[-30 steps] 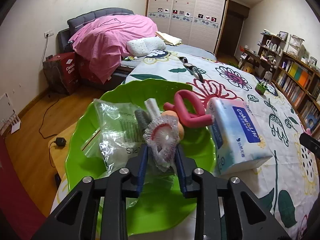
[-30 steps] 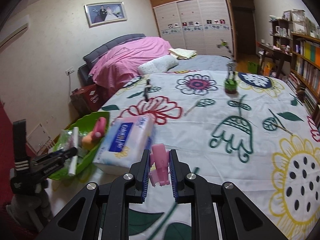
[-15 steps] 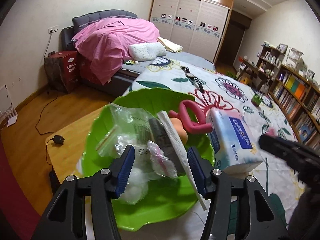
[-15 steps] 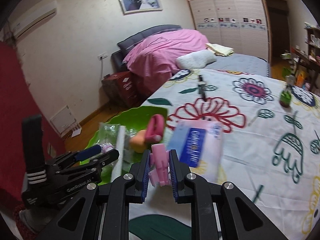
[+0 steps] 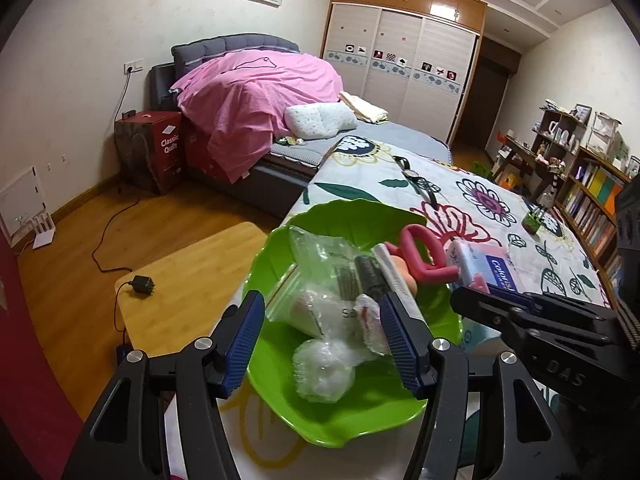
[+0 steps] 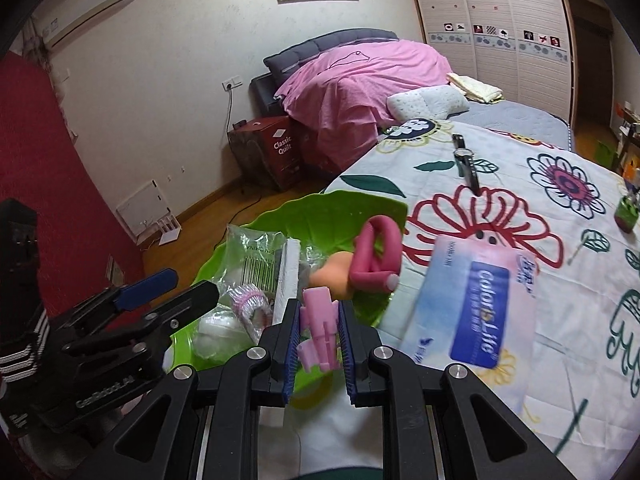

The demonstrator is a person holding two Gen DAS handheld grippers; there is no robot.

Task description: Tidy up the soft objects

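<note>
A green leaf-shaped bowl (image 5: 360, 420) (image 6: 336, 208) sits at the near corner of the flowered table. It holds clear plastic bags of white soft stuff (image 5: 324, 368), a pink foam roller (image 5: 416, 256) (image 6: 376, 256), an orange sponge (image 6: 332, 276) and a white strip (image 6: 290, 276). My left gripper (image 5: 324, 340) is open and empty above the bowl. It also shows in the right wrist view (image 6: 168, 292). My right gripper (image 6: 318, 336) is shut on a small pink foam piece (image 6: 318, 328) at the bowl's right rim. A tissue pack (image 6: 476, 300) leans beside the bowl.
A wristwatch (image 6: 466, 164) lies further back on the flowered tablecloth (image 6: 520, 184). A small green plant pot (image 6: 626, 212) stands at the right. A low wooden table (image 5: 188, 280) with a charger is left of the bowl. A bed with a pink quilt (image 5: 256, 92) is behind.
My left gripper has opened and dropped the plastic-wrapped bundle into the bowl. My right gripper has swung left with the pink piece, from over the tablecloth to the bowl's rim.
</note>
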